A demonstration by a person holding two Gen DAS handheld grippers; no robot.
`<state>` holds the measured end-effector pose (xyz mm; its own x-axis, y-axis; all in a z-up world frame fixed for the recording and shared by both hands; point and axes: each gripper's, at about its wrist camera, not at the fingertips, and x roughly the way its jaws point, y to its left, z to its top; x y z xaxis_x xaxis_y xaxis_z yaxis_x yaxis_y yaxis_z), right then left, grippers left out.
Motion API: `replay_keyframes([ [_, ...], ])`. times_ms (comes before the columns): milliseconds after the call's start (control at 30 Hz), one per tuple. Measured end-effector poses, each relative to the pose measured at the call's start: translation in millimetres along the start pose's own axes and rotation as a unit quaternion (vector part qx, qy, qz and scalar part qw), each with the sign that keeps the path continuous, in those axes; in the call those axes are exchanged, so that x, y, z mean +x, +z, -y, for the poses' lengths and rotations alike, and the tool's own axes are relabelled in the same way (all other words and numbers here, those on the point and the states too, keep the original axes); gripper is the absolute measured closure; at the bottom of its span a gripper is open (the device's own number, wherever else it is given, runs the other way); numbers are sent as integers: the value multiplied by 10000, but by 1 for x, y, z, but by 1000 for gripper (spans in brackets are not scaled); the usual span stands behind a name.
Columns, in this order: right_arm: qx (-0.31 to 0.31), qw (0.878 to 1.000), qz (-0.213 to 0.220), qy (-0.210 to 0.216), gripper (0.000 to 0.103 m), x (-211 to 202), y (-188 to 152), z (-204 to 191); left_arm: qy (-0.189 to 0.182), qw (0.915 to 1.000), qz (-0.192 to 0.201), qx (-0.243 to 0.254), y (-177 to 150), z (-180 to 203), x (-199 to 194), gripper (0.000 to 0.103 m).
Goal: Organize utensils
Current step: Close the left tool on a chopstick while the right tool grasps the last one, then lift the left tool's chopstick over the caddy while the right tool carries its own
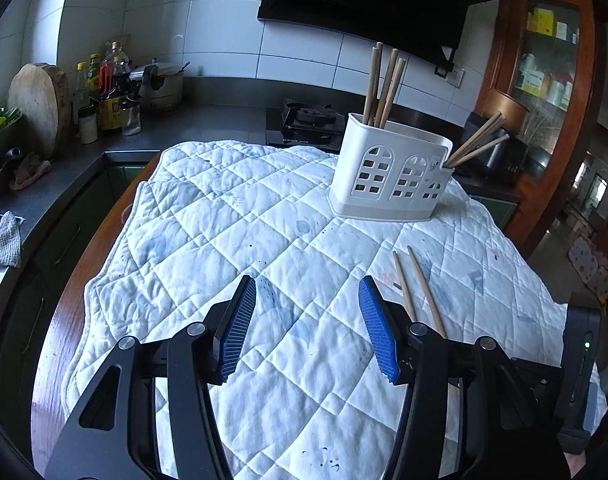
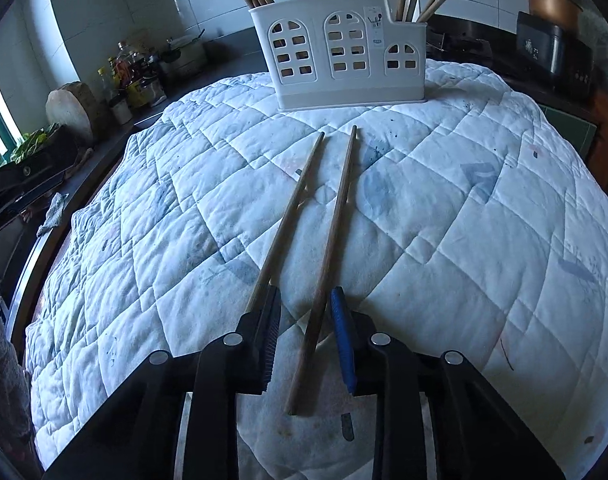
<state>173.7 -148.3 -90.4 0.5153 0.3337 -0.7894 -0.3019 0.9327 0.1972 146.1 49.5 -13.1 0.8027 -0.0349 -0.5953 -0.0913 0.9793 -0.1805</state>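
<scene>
Your left claw [image 1: 307, 322] hangs wide open above the quilted cloth [image 1: 232, 216] that covers the counter, with nothing between its blue pads [image 1: 378, 332]. Two loose chopsticks [image 1: 414, 288] lie on the cloth just to the right of that claw, side by side and pointing away toward the white utensil holder [image 1: 388, 172] at the far right of the cloth. The holder stands upright, with one bunch of chopsticks in its left compartment and another bunch leaning out of its lower right compartment.

Your right claw [image 2: 306, 336] sits low over the same pair. It is partly open, and the right chopstick [image 2: 328, 264] runs between its fingers, while the left chopstick [image 2: 288, 216] lies along the outside of the left finger. You cannot tell whether the pads touch either stick.
</scene>
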Motion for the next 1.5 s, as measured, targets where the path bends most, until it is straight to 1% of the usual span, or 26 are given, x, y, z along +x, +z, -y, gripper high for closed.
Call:
replay_keyframes([
  [100,-29,9999,42,-153,85,0,-2,-2,-16,10000,-32,7,-4,0,-1,48],
  [167,-30,9997,72,-222,92,0,-2,-1,-53,10000,-68,6,-7,1,-1,48],
  [333,56,9997,157,-193,96,-5,-3,5,-188,9995,-224,70,-18,11,1,48],
  [567,108,9991,399,-82,96,-23,-5,13,-465,9970,-549,282,-39,34,9,48],
  [700,107,9980,620,-6,96,-41,-4,19,-771,9934,-814,241,-54,50,17,49],
  [800,62,9967,815,10,96,-58,-1,23,-912,9904,-1009,240,-64,63,27,51],
  [933,-60,9949,1008,-45,96,-74,1,26,-974,9883,-1147,258,-74,78,36,52],
  [1033,-73,9943,1062,-57,96,-79,2,30,-972,9877,-1178,326,-76,88,41,53],
  [1067,-56,9942,1075,-55,96,-79,3,31,-982,9874,-1192,343,-76,90,43,64],
  [1100,-47,9941,1084,-54,96,-79,3,32,-1025,9864,-1238,341,-76,93,45,69],
  [1167,-34,9941,1080,-37,96,-79,2,35,-1049,9856,-1290,298,-77,96,50,71],
  [1267,-14,9941,1080,-30,96,-79,1,37,-1042,9852,-1329,304,-77,99,55,79],
  [1400,-3,9941,1088,-19,96,-79,1,39,-900,9852,-1429,281,-80,99,62,80],
  [1500,-15,9940,1093,-24,96,-79,1,38,-788,9860,-1413,408,-81,103,63,83],
])
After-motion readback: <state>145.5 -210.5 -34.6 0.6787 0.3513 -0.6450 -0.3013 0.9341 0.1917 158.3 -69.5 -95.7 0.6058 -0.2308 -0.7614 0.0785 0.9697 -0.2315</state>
